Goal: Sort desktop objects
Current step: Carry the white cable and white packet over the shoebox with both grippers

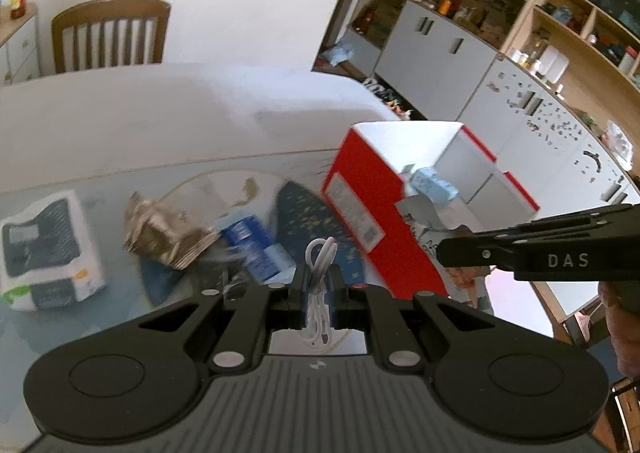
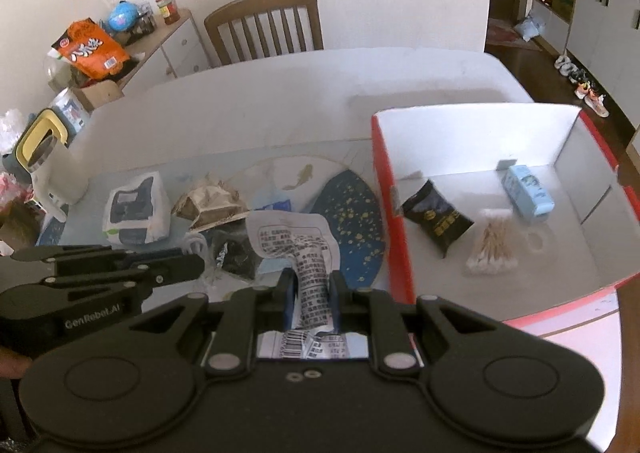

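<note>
Your right gripper [image 2: 311, 285] is clamped on a white printed packet [image 2: 296, 241], pinched low so most of it stands free above the jaws. Your left gripper [image 1: 320, 285] is closed on a coiled white cable [image 1: 320, 257], with loops poking out above the fingers. Both loads look light and floppy, so keep the squeeze steady and carry them level rather than swinging.

Just beyond both grippers the unsorted pile sits on the table [image 2: 280, 101]: a blue packet [image 1: 256, 245], a crumpled brown wrapper [image 2: 208, 205], a white wipes pack [image 2: 136, 209] and a dark blue gold-flecked mat [image 2: 352, 221]. Lift clear of these before moving sideways.

To your right stands the red-sided box [image 2: 384, 189], which appears to be the destination; it already holds a black sachet [image 2: 436, 217], a bundle of cotton swabs [image 2: 494, 245] and a light blue carton [image 2: 528, 193]. Cross its near wall high, then release the packet over bare floor, one gripper at a time so they don't collide
</note>
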A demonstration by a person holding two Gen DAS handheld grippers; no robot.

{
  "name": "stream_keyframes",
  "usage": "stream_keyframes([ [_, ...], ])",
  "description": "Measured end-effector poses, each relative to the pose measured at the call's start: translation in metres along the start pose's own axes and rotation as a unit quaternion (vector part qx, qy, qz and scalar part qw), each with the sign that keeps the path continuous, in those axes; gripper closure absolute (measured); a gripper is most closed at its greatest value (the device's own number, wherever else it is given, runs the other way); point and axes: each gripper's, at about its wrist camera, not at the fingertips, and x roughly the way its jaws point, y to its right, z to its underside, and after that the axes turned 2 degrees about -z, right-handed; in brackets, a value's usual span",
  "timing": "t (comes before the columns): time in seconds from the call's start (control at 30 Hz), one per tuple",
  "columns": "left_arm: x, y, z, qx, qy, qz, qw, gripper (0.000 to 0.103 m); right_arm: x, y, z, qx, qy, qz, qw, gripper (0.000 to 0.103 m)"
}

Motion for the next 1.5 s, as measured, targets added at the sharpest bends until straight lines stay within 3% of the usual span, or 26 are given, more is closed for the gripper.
stream_keyframes([
  [0.03, 0.0, 0.004, -0.002, 0.003, 0.003, 0.002, 1.0, 0.094, -0.003, 0.003, -0.001, 0.014, 0.025, 0.008, 1.0, 0.087],
  [0.13, 0.002, 0.015, -0.008, 0.009, 0.009, 0.007, 0.9999, 0.094, -0.01, 0.014, -0.003, 0.016, 0.034, 0.006, 0.999, 0.087],
  [0.93, 0.065, 0.111, -0.052, 0.045, 0.007, 0.015, 0.9988, 0.094, -0.031, 0.134, -0.02, 0.042, 0.061, 0.017, 0.997, 0.088],
  [1.1, 0.087, 0.126, -0.06, 0.053, -0.005, 0.012, 0.9985, 0.095, -0.021, 0.159, -0.027, 0.041, 0.057, 0.025, 0.997, 0.099],
  [1.5, 0.139, 0.147, -0.064, 0.072, -0.045, -0.004, 0.9964, 0.095, 0.024, 0.219, -0.02, 0.084, 0.017, 0.039, 0.996, 0.099],
])
